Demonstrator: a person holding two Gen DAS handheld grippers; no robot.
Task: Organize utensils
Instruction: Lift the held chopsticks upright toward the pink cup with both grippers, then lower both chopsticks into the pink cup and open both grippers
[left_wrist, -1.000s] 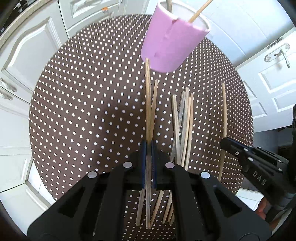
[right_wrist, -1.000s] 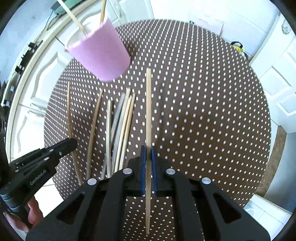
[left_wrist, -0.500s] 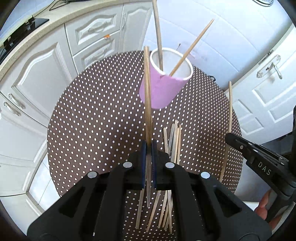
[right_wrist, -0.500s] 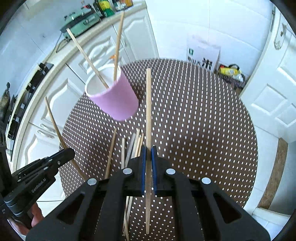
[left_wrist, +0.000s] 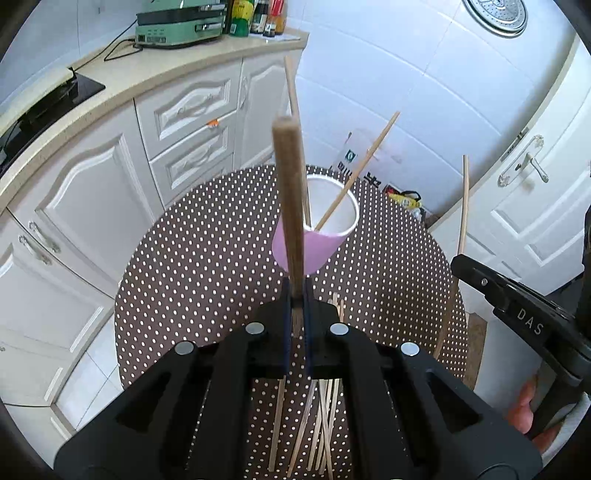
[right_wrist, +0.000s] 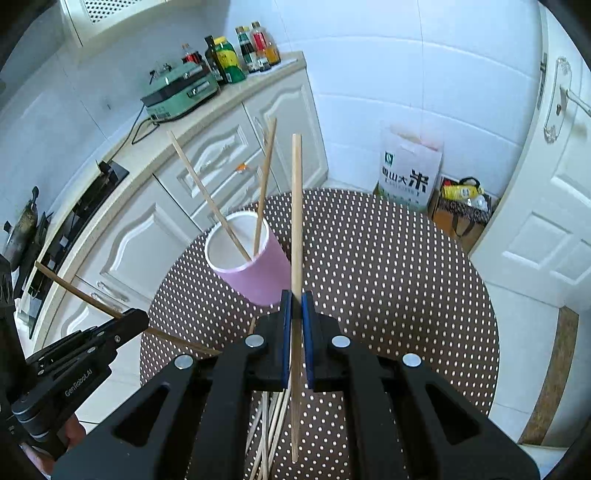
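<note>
A pink cup (left_wrist: 314, 251) with a white inside stands on the brown dotted round table (left_wrist: 203, 258) and holds two wooden chopsticks (left_wrist: 356, 171). My left gripper (left_wrist: 296, 291) is shut on a chopstick (left_wrist: 290, 203) that rises in front of the cup's left side. In the right wrist view my right gripper (right_wrist: 296, 299) is shut on another chopstick (right_wrist: 296, 206), held upright just right of the cup (right_wrist: 255, 273). Both sticks are clear of the table. Several loose chopsticks (left_wrist: 325, 424) lie on the table under the grippers.
White cabinets (left_wrist: 92, 192) and a counter with a green appliance (right_wrist: 177, 92) and bottles (right_wrist: 240, 51) curve behind the table. A rice bag (right_wrist: 406, 173) and a white door (right_wrist: 546, 206) stand at the right. A person's hand (left_wrist: 524, 410) shows at the right edge of the left wrist view.
Both grippers have risen and tipped upward, each lifting its chopstick off the table. The cup now sits lower and smaller in both views, with its mouth showing.
</note>
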